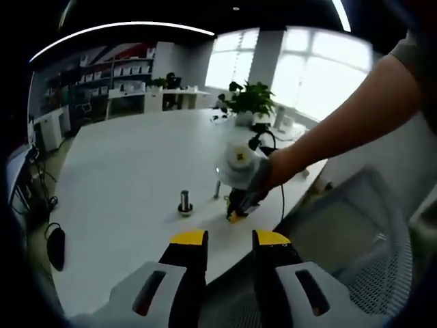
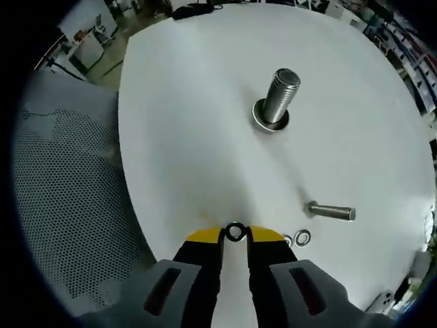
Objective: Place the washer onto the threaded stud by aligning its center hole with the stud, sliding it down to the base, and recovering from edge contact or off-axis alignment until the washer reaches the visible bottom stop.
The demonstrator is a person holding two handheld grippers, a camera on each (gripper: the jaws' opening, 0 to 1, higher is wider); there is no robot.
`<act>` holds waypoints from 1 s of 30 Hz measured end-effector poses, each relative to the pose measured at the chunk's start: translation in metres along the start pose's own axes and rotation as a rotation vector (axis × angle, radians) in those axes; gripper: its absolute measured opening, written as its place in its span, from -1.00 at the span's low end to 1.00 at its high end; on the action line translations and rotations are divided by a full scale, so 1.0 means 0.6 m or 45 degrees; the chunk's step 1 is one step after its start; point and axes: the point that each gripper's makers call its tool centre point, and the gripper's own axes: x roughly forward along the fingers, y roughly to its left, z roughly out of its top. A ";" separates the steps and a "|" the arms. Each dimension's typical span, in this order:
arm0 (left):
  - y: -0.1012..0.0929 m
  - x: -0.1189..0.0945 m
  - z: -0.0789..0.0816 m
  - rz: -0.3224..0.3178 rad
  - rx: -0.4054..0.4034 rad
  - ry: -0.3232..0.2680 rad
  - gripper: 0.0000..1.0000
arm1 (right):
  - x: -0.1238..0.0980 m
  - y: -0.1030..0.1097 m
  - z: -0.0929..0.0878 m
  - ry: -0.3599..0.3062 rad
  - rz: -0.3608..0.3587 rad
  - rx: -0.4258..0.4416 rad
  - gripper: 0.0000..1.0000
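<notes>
The threaded stud [image 2: 280, 92] stands upright on the white table [image 2: 191, 102], with a ring-shaped flange or washer [image 2: 270, 123] around its foot. My right gripper [image 2: 235, 236] is shut on a small dark washer [image 2: 235, 231], pinched on edge between the yellow tips, low over the table's near edge and well short of the stud. In the left gripper view the stud [image 1: 185, 202] is small at mid-table, and the right gripper [image 1: 235, 213], held by a gloved hand, points down just right of it. My left gripper [image 1: 230, 239] hangs open over the table's edge, holding nothing.
A loose bolt [image 2: 331, 211] lies on its side to the right, with two spare washers [image 2: 296, 238] beside my right jaw. A mesh chair [image 2: 61, 205] stands left of the table edge. A potted plant [image 1: 251, 99] and a black object [image 1: 56, 246] sit on the table.
</notes>
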 end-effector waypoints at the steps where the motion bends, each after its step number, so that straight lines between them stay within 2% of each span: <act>1: 0.000 0.000 0.001 0.002 0.000 -0.001 -0.52 | 0.000 0.000 0.000 0.006 0.004 0.001 -0.68; 2: 0.000 0.000 0.001 0.003 0.003 -0.002 -0.52 | 0.002 -0.002 -0.001 0.025 0.017 -0.037 -0.68; 4: -0.002 0.000 0.002 -0.007 0.001 -0.010 -0.52 | 0.002 0.003 -0.003 0.066 0.054 -0.216 -0.64; 5: -0.003 -0.001 0.005 -0.013 -0.005 -0.020 -0.52 | 0.002 0.006 -0.003 0.068 0.068 -0.244 -0.61; 8: -0.003 0.000 0.004 -0.013 0.000 -0.015 -0.52 | 0.001 0.007 -0.005 0.076 0.079 -0.245 -0.57; 11: -0.005 0.001 0.004 -0.015 0.005 -0.011 -0.52 | 0.001 0.001 -0.003 0.082 0.030 -0.274 -0.66; 14: -0.004 0.000 0.003 -0.014 0.001 -0.010 -0.52 | 0.002 0.002 -0.003 0.087 0.032 -0.315 -0.68; 20: -0.003 0.000 0.001 -0.010 0.002 0.000 -0.53 | 0.002 -0.001 -0.001 0.117 0.029 -0.254 -0.71; 26: -0.002 0.001 0.003 -0.008 0.001 -0.007 -0.54 | 0.002 0.002 0.000 0.160 -0.024 -0.229 -0.72; 30: -0.003 0.001 0.003 -0.009 0.004 -0.006 -0.55 | 0.001 0.000 -0.001 0.162 -0.068 -0.137 -0.73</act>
